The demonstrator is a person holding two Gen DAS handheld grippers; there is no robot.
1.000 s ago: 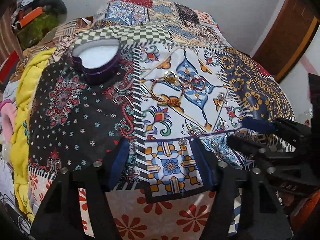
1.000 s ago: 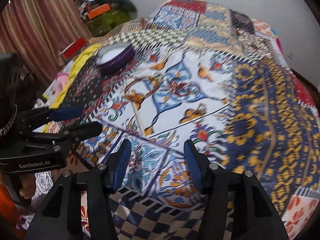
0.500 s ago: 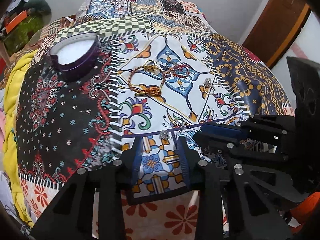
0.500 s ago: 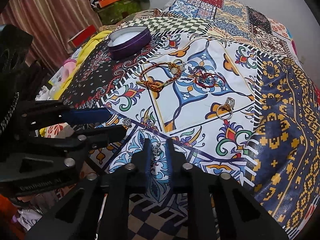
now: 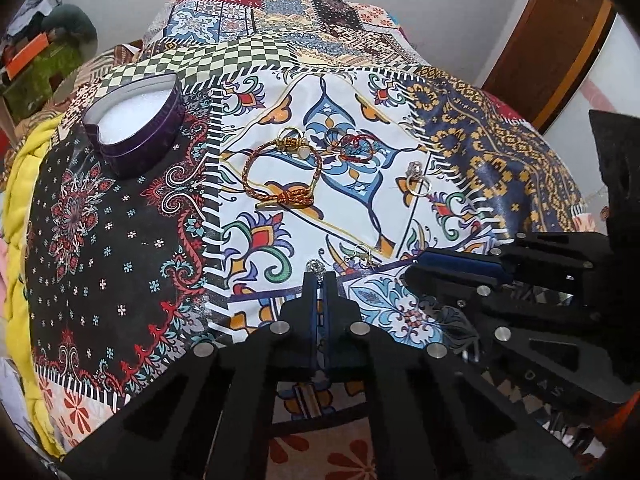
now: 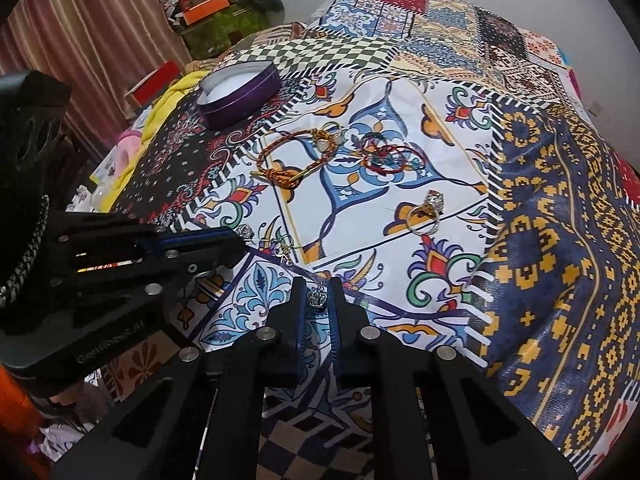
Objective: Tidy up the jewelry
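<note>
Near quilt (image 5: 120, 240) edge: left gripper (image 5: 320, 276), right gripper (image 6: 318, 284) each pinch small earring, details unclear.

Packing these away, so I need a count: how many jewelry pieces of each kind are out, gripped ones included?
Bracelets: 2 (braided orange bracelet, red thread bracelet)
Rings: 1 (stone ring)
Small silver pieces: 3 (left silver piece in left gripper, right silver piece in right gripper, loose hooked piece)
Total: 6
Gold loop uncounted: unclear.
</note>
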